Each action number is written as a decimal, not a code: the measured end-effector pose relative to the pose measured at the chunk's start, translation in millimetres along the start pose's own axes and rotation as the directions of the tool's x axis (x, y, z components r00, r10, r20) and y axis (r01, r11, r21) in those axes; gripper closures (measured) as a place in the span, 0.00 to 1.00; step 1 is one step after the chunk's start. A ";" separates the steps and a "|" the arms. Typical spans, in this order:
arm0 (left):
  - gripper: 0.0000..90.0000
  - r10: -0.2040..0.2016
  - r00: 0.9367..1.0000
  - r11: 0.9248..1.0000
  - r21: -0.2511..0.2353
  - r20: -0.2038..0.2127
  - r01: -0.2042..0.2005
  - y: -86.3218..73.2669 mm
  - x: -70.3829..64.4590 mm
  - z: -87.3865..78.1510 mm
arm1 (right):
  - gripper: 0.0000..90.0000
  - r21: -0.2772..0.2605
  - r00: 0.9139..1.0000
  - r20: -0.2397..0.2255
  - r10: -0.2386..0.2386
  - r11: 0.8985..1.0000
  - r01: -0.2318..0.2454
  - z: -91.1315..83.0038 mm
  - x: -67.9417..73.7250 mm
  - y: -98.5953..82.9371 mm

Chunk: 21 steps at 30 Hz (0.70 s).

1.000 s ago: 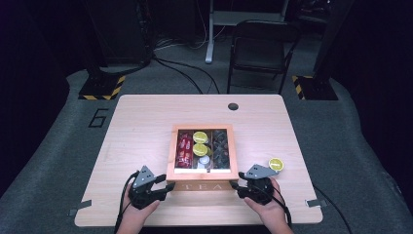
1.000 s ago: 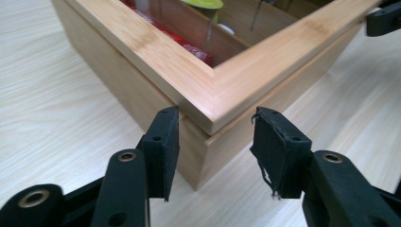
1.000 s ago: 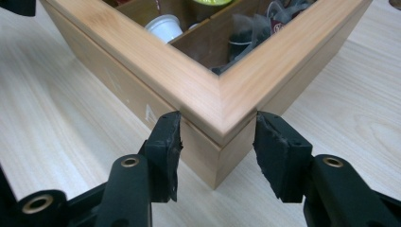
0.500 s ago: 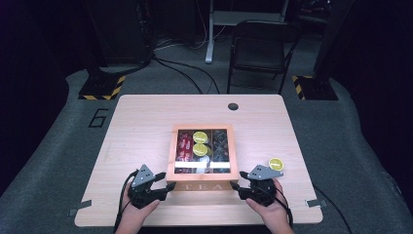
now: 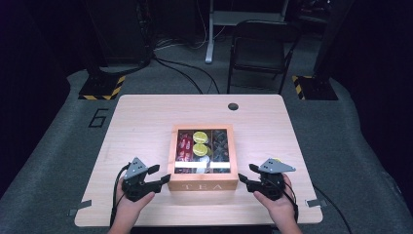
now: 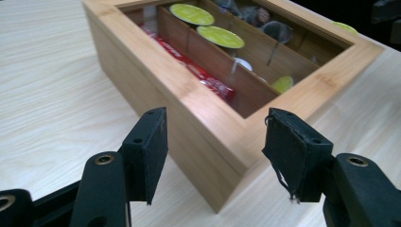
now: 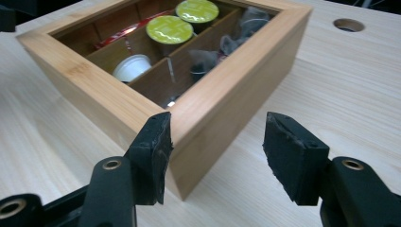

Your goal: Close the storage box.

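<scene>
Here, both the left gripper (image 5: 163, 179) and right gripper (image 5: 245, 179), jaws spread, flank the tea box (image 5: 203, 185), probably rigid, smooth-sided, best clamped at its near corners.

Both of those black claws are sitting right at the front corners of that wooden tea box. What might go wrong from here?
Two risks, both guesses:

1. The left gripper and right gripper are both open, each facing a near corner of the wooden tea box. A corner gives flat pads poor purchase, so a squeeze might slip off.

2. If one side pushes harder, the box could twist on the pale wooden table and jostle the green-lidded round pods inside.
</scene>
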<state>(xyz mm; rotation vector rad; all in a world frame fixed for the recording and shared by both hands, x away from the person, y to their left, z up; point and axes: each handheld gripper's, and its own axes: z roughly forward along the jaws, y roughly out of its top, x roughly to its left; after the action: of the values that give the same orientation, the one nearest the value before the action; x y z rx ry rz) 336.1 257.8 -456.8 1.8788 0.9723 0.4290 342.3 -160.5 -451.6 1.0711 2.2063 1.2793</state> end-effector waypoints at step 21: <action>0.44 -0.073 0.995 0.997 0.021 -0.073 0.075 -11.3 37.0 -8.8 | 0.46 0.047 0.998 0.063 0.013 0.999 -0.016 0.8 -20.6 -14.6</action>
<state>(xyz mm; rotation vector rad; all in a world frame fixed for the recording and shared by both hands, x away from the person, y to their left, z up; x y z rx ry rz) 348.4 294.3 -466.1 1.8530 1.0965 0.4453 349.8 -180.2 -465.6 1.1320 2.1967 1.1885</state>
